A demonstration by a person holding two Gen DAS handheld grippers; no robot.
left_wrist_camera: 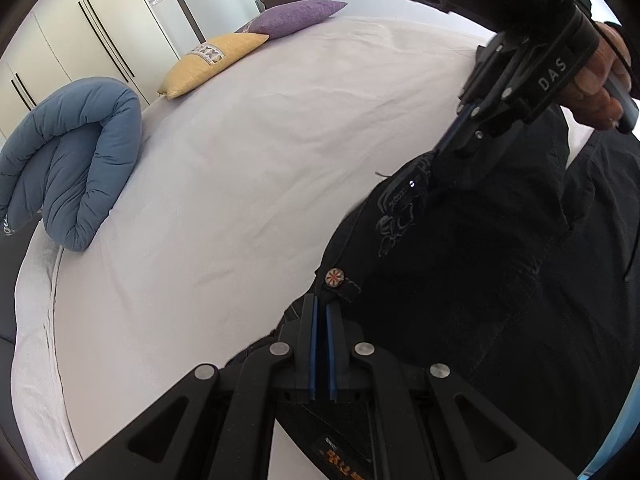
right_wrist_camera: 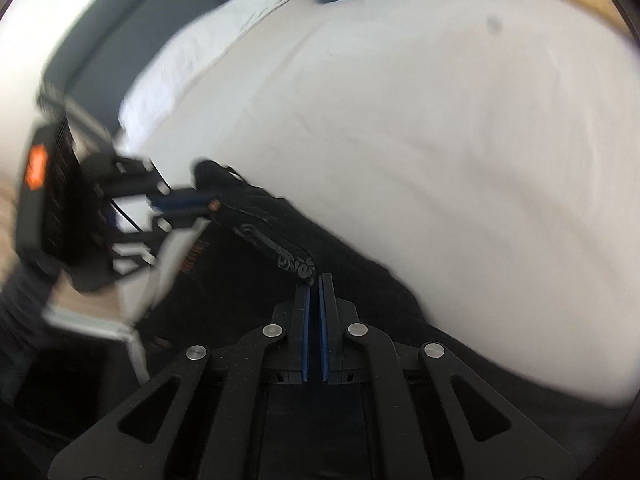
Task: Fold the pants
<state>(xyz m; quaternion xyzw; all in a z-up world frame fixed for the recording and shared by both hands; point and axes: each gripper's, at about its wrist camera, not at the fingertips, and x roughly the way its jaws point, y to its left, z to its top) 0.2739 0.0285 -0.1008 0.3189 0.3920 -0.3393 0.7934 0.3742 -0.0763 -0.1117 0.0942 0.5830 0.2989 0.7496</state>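
— Looking along the left gripper (left_wrist_camera: 322, 312), its blue pads are pinching the waistband of the black embroidered cotton pants (left_wrist_camera: 480, 280), right by the round copper button (left_wrist_camera: 334, 277). Where's the other one?

— The right gripper (right_wrist_camera: 315, 280) has its jaws pressed together on the same waistband, further along, at the pale embroidered patch (right_wrist_camera: 298, 266). So each hand has one end of the band.

— And the rest of the garment?

— It trails back from both sets of jaws toward the person, over the near edge of the white-sheeted bed (left_wrist_camera: 240, 160). The waistband runs crosswise between the grippers; the legs, I'd judge, hang out of view behind them.

— Then the coming move turns on that open sheet ahead.

— Yes, it lies forward of both jaws, and neither hand looks nearer to it. No containers anywhere; only a rolled blue quilt (left_wrist_camera: 72, 160), a yellow cushion (left_wrist_camera: 212, 62) and a purple cushion (left_wrist_camera: 296, 18) at the far side.
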